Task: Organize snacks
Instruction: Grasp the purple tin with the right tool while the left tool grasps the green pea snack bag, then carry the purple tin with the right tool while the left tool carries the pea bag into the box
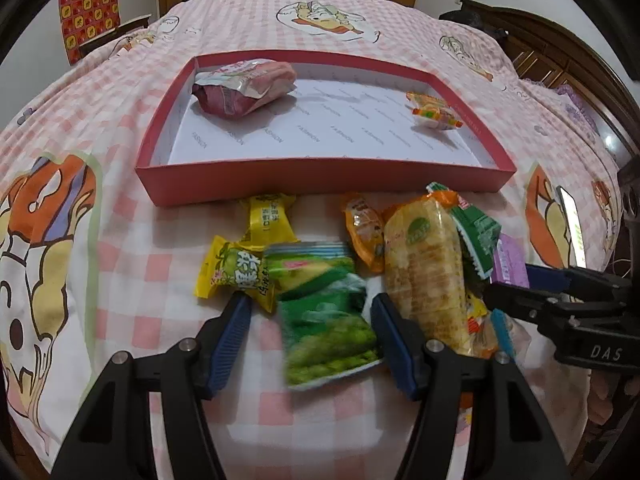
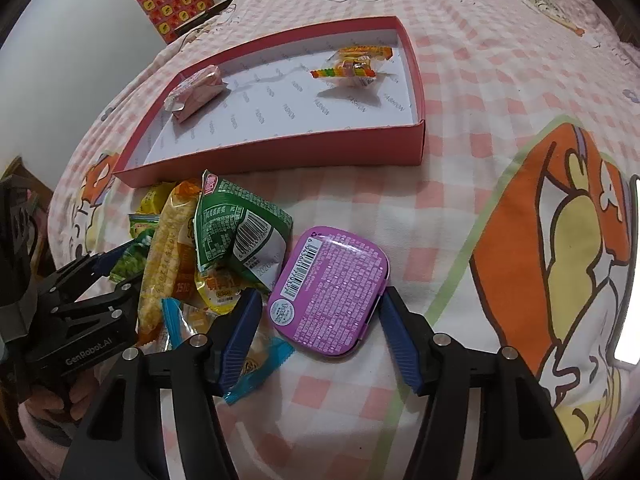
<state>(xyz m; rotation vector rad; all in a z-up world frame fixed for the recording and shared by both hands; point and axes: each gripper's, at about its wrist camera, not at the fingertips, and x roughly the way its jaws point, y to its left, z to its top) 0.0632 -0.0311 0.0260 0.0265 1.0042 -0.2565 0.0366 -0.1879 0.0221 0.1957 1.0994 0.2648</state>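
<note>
Blue-padded fingers point(image 1: 232, 332) of the left gripper point(image 1: 310, 334) stand apart around a green pea packet point(image 1: 328, 320), which looks blurred, so contact is unclear. Beside it lie yellow candy packets point(image 1: 236, 276) and a long cracker pack point(image 1: 426, 272). Over on the checked bedsheet point(image 2: 460, 208), the right gripper point(image 2: 316, 334) is spread wide astride a purple tin point(image 2: 330, 290). Beyond sits the red box point(image 1: 320, 180), holding a pink packet point(image 1: 244, 88) and a small orange candy point(image 1: 434, 112).

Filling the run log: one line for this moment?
left gripper: open around green packet | right gripper: open around purple tin | red box: two snacks
</note>
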